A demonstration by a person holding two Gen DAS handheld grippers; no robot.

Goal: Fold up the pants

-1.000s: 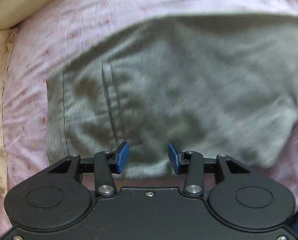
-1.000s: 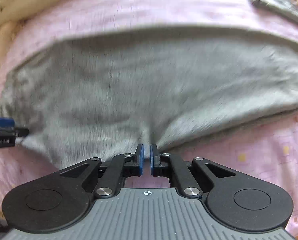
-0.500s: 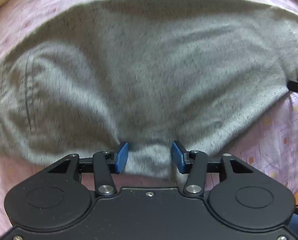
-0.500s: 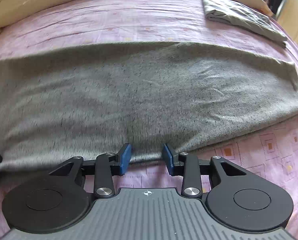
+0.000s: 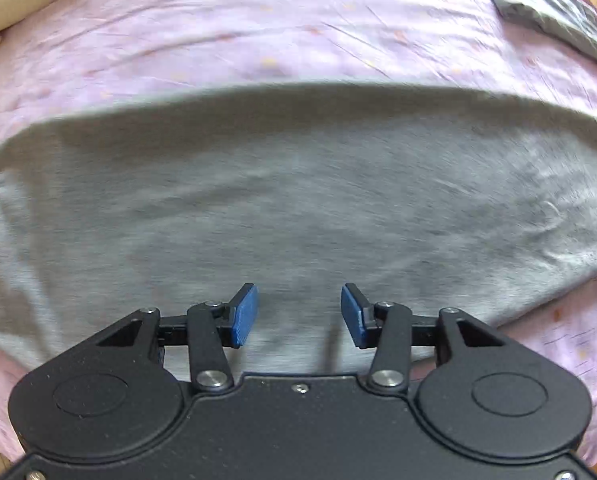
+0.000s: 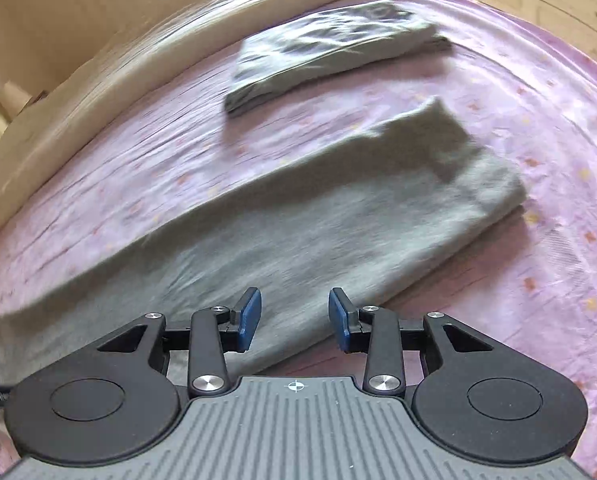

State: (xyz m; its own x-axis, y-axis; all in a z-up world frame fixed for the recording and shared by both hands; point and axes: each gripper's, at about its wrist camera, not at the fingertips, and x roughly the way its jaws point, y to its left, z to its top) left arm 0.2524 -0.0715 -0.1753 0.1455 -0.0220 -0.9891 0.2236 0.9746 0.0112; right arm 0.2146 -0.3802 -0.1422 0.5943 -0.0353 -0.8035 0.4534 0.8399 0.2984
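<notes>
The grey pants [image 5: 298, 200] lie flat as a long folded band across the pink bed sheet [image 5: 258, 28]. In the right wrist view the pants [image 6: 318, 224] run from the near left to a far right end. My left gripper [image 5: 299, 315] is open and empty, just above the near edge of the pants. My right gripper [image 6: 294, 319] is open and empty, over the near edge of the pants where it meets the sheet [image 6: 538, 280].
A folded grey garment [image 6: 330, 48] lies on the sheet beyond the pants; it also shows at the far right in the left wrist view [image 5: 554, 12]. A cream blanket [image 6: 138, 52] runs along the far side of the bed. Wooden furniture [image 6: 558, 4] stands at the far right.
The right gripper opened and let go of the pants. Both grippers pulled back and lifted away from the cloth; the right view swung toward the right end of the pants.
</notes>
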